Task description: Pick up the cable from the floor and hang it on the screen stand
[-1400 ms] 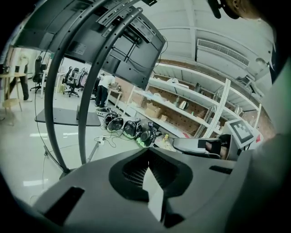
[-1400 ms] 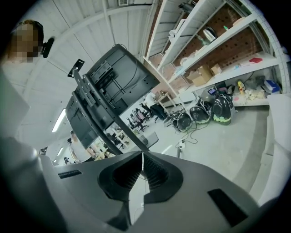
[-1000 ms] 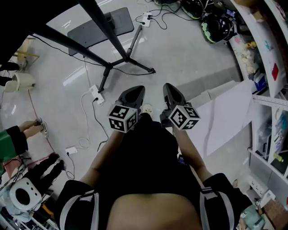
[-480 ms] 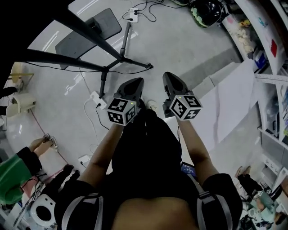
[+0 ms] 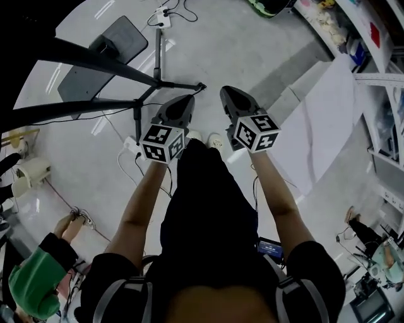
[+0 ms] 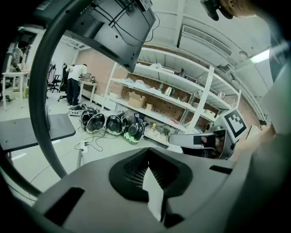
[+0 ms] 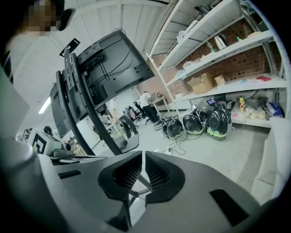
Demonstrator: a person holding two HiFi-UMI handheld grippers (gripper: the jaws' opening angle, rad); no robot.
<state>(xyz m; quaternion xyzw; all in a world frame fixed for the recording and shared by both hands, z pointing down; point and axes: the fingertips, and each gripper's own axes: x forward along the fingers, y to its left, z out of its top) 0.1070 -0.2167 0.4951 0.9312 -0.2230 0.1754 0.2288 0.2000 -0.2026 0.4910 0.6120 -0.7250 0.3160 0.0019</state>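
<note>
Looking down at a pretty cluttered workshop floor here. Got the left gripper point(image 6: 148, 164) pinched closed with nothing between the pads. Same deal with the right gripper point(image 7: 143, 164): pads together, empty.

Can spot the white cable point(image 5: 120, 165) lying loose on the floor, down and to the left of the left gripper, running off a white power strip point(image 5: 130, 146). Not touching either gripper.

Can see the screen stand point(image 7: 94, 116) just ahead and to the left, with a dark pole slanting up and the screen point(image 7: 113, 63) on top, wires hanging off its back.

Plenty in the way around the foot of it: black tripod legs point(image 5: 156, 82) spread right in front of the grippers, a grey base plate point(image 5: 95, 63) beyond them, and another power strip point(image 5: 163, 16) with tangled leads farther out.

Off to the right, a big white sheet point(image 5: 328, 120) on the floor, plus white shelves point(image 7: 227, 50) with boxes and a row of helmets point(image 7: 207, 120) underneath. Also a person in green point(image 5: 35, 287) crouched low at the left edge.
</note>
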